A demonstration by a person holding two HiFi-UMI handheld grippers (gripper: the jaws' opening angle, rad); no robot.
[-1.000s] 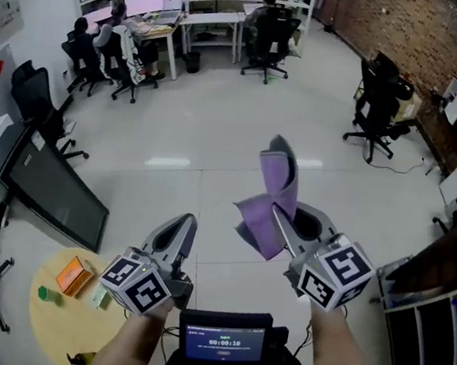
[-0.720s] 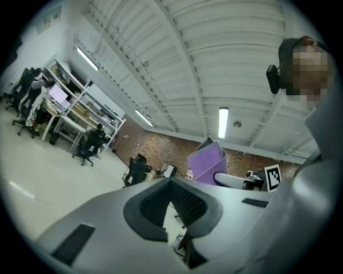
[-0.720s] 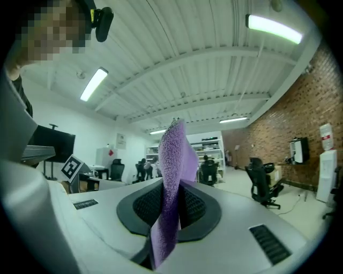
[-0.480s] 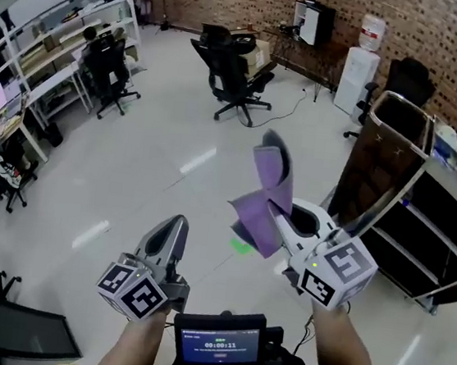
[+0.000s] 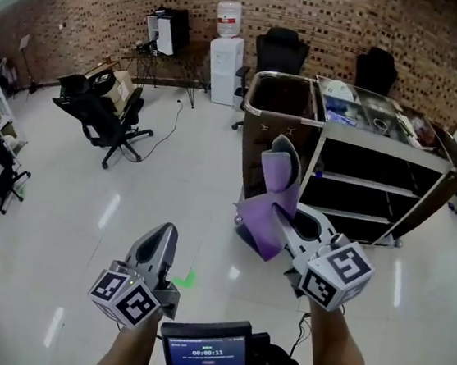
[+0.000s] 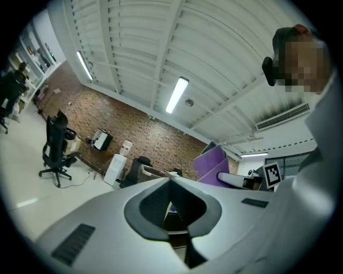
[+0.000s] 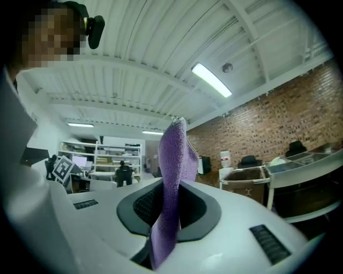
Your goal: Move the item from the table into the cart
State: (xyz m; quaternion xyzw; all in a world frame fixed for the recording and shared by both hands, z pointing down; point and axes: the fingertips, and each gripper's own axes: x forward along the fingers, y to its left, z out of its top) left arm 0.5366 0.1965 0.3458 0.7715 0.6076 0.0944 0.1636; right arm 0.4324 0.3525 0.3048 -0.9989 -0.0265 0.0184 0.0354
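With right gripper (image 5: pixel 283 166) jaws clamped on the purple cloth (image 5: pixel 262 221), aloft short of the far cart (image 5: pixel 382 140), and left gripper (image 5: pixel 164 237) jaws closed empty: carry level, clear the rim, then release.

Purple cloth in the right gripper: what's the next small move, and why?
Probably walk toward the cart and reach the right gripper over an open spot on it. That gripper is shut on the purple cloth in mid-air, and the cart stands ahead across bare floor, clearly apart from it. The left gripper is shut and empty.
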